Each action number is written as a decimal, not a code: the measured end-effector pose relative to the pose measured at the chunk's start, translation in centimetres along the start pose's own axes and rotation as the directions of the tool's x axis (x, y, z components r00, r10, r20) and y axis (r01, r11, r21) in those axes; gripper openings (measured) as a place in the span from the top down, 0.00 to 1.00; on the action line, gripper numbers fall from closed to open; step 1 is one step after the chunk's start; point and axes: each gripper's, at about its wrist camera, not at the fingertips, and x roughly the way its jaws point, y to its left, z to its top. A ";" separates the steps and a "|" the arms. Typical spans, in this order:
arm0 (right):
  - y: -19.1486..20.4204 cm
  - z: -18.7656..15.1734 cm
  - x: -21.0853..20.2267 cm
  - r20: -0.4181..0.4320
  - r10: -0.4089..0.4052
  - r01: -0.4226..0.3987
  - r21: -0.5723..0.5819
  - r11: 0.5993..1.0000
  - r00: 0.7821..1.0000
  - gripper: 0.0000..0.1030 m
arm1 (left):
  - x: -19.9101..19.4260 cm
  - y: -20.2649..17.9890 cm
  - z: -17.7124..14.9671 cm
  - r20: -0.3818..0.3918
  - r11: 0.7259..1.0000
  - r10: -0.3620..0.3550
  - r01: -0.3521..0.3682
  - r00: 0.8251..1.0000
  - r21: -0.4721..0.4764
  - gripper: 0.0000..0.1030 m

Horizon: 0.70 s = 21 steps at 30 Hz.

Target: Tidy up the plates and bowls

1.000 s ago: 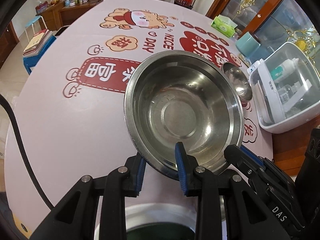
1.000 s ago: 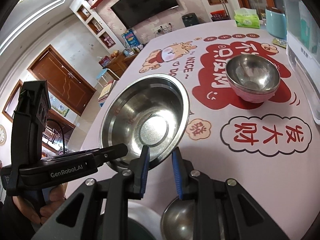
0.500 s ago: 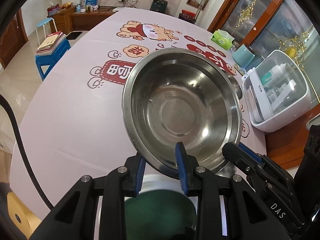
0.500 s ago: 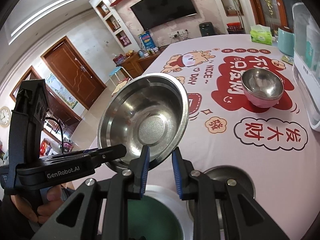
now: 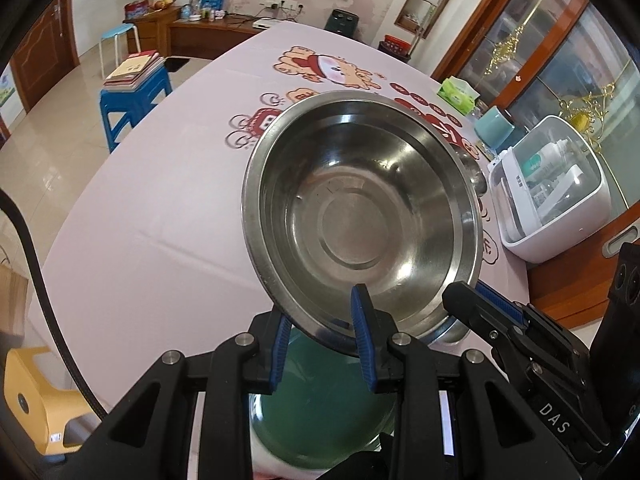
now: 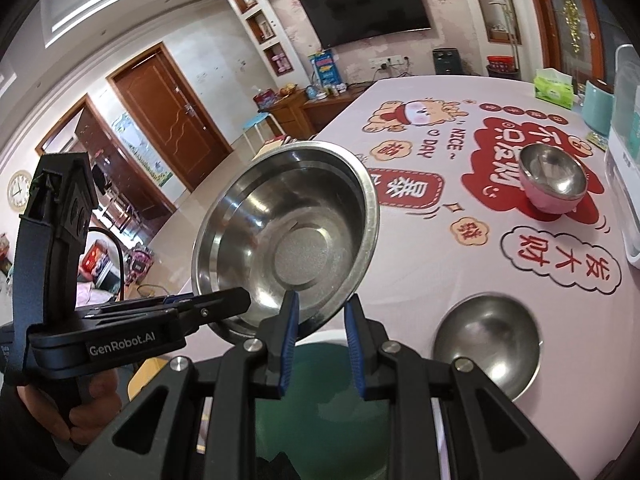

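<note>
1. Living room, wall television (image 6: 366, 4), brown door (image 6: 170, 120).
2. Pink printed surface (image 5: 160, 220) below.
3. Steel basin (image 5: 360, 216) aloft over green plate (image 6: 320, 384).
4. Left gripper (image 5: 322, 340) and right gripper (image 6: 320, 338) both clamp its rim.

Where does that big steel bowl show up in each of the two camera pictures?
Left wrist view: the big steel bowl fills the middle, tilted, its near rim pinched by the left tongs.
Right wrist view: it sits left of centre, its lower rim in the right tongs.
Shared landmark: the green tissue box at the table's far edge.
</note>
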 end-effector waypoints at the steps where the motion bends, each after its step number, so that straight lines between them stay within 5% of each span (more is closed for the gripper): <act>1: 0.4 -0.2 0.1 -0.005 0.004 -0.004 -0.004 1.000 1.000 0.78 | -0.3 0.4 -0.4 0.000 1.000 0.005 -0.005 1.000 -0.008 0.73; 21: 8.4 -3.7 3.7 -0.132 0.039 -0.048 -0.066 0.997 0.991 0.76 | -3.5 9.7 -5.2 -0.047 0.994 0.057 -0.061 0.997 -0.086 0.73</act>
